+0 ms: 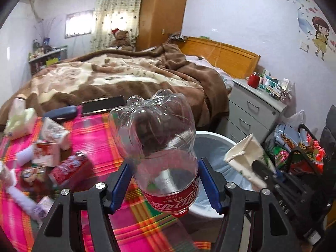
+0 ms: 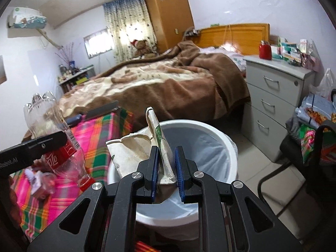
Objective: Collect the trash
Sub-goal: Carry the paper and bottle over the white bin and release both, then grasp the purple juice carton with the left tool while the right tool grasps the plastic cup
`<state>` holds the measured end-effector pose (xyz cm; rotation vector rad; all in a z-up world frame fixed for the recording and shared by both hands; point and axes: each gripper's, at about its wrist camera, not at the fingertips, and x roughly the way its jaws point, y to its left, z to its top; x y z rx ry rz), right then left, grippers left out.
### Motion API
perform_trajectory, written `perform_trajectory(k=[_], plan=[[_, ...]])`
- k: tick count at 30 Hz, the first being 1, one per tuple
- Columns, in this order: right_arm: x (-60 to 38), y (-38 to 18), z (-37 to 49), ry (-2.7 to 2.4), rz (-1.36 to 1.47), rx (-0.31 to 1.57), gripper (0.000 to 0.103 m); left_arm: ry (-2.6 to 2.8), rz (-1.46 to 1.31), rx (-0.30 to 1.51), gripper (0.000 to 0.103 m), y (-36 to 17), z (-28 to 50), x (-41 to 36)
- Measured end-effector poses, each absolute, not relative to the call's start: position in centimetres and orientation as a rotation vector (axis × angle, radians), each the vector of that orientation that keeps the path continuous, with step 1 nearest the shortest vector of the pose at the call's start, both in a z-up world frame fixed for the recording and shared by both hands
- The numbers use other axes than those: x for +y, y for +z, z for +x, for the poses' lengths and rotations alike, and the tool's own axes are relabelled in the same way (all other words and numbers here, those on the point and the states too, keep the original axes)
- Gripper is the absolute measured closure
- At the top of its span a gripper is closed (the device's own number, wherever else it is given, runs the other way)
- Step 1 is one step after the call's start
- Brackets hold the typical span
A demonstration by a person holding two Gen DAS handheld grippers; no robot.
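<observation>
My left gripper [image 1: 164, 181] is shut on an empty clear plastic cola bottle [image 1: 155, 138] with a red label, held base up and cap down at the edge of the pink plaid table [image 1: 100, 142]. The bottle also shows in the right wrist view [image 2: 50, 134]. My right gripper [image 2: 166, 166] is shut on a crumpled white paper cup [image 2: 138, 147] and holds it over the white trash bin [image 2: 220, 138] lined with a pale bag. The cup [image 1: 245, 155] and bin [image 1: 212, 145] also show in the left wrist view.
Several cartons, tissue packs and wrappers [image 1: 52, 145] lie on the table's left side, with a dark phone [image 1: 103, 105] at the back. A bed [image 2: 168, 79] lies beyond. A grey drawer unit [image 2: 273, 96] and a black chair [image 2: 304, 147] with bags stand to the right of the bin.
</observation>
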<state>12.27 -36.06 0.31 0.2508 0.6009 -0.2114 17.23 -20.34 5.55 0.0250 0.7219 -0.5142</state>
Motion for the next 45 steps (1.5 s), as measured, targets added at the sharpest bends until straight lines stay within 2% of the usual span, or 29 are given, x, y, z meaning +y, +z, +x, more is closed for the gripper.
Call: perform_trajectory(k=[10, 17, 19, 20, 21, 23, 34, 45], plan=[[-38.2, -1.4, 12.9, -0.287, 0.228, 0.689, 0.087, -0.591, 0.083, 0.785, 0.039, 2.2, 19.0, -26.4], [-38.9, -1.9, 12.7, -0.284, 0.245, 0.717, 0.085, -0.599, 0.085, 0.806, 0.038, 1.2, 19.5, -27.3], [-38.8, -1.8, 12.5, -0.285, 0.241, 0.724, 0.081, -0.604, 0.077, 0.805, 0.032, 1.2, 19.4, -27.3], [-38.8, -1.8, 12.4, -0.287, 0.242, 0.721, 0.074, -0.604, 0.071, 0.804, 0.029, 1.2, 19.4, -27.2], [-38.9, -1.8, 12.6, -0.285, 0.245, 0.718, 0.061, -0.603, 0.067, 0.802, 0.029, 1.3, 19.4, -27.2], [-39.0, -1.7, 12.6, -0.274, 0.258, 0.705, 0.047, -0.607, 0.068, 0.792, 0.028, 1.5, 19.1, -27.0], [-37.0, -0.3, 12.6, -0.251, 0.255, 0.659, 0.047, -0.544, 0.061, 0.758, 0.028, 2.7, 17.5, -23.4], [-33.2, 0.6, 12.4, -0.183, 0.234, 0.62, 0.047, -0.439, 0.023, 0.709, 0.028, 3.8, 15.1, -15.9]])
